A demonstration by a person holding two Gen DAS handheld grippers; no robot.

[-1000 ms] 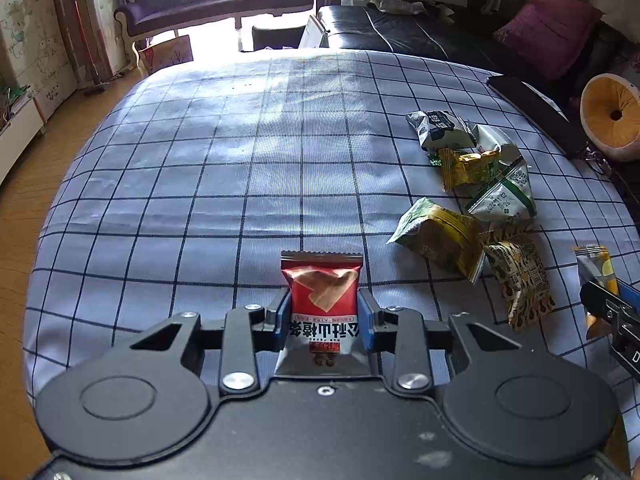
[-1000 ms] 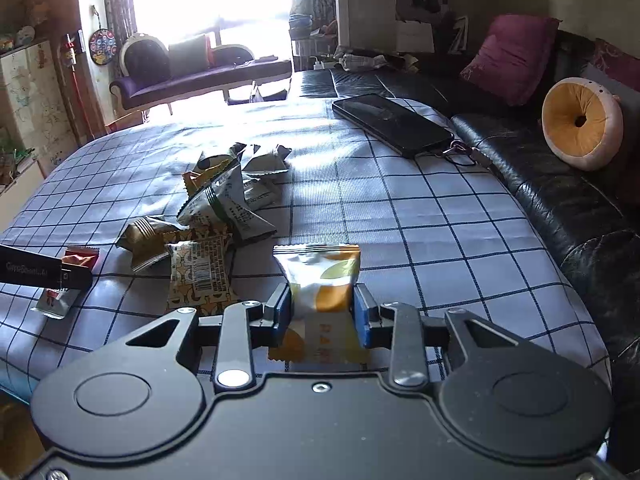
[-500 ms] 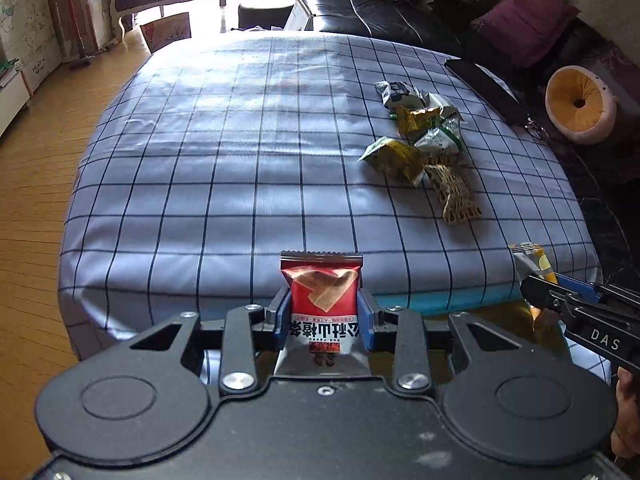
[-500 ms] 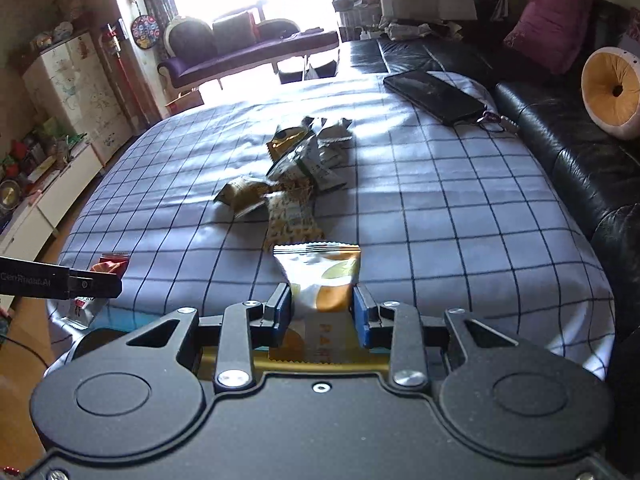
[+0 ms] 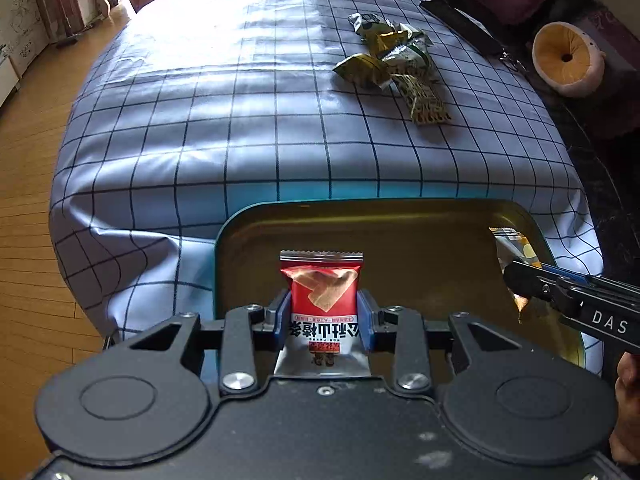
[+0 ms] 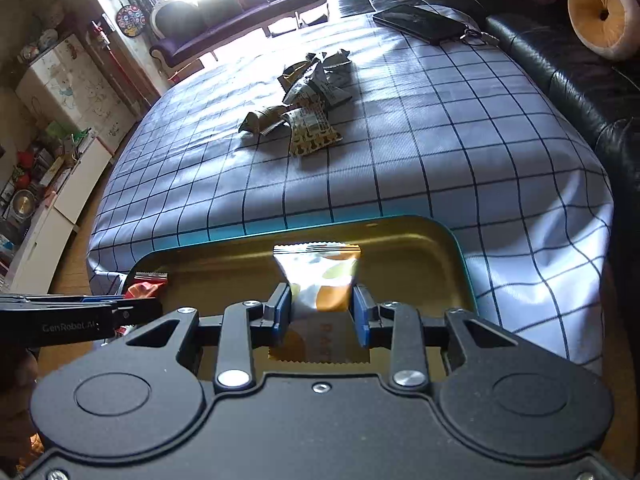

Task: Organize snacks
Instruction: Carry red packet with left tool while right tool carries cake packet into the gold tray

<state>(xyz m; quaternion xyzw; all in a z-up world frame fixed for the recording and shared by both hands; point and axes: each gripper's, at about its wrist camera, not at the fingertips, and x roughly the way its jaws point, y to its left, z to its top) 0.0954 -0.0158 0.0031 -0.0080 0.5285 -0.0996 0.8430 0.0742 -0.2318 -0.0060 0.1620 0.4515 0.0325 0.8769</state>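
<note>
A red packet (image 5: 323,300) is being gripped between the narrowly set blue pads of the left tongs (image 5: 323,312), above a gold tin (image 5: 420,240) beside the near edge of the checked surface (image 5: 240,120). A white-and-orange packet (image 6: 320,280) is being pinched by the right tongs (image 6: 320,312), above the same tin. More packets (image 6: 308,96) are lying heaped toward the far edge.

— How do the grippers stand?
— Both tilt downward, side by side. The left gripper (image 5: 324,316) has its blue pads pressed on a red snack packet (image 5: 323,300).
— The right gripper (image 6: 320,314)?
— Clamped on an orange-and-white snack packet (image 6: 322,280); a hand (image 5: 628,404), probably its holder's, shows blurred.
</note>
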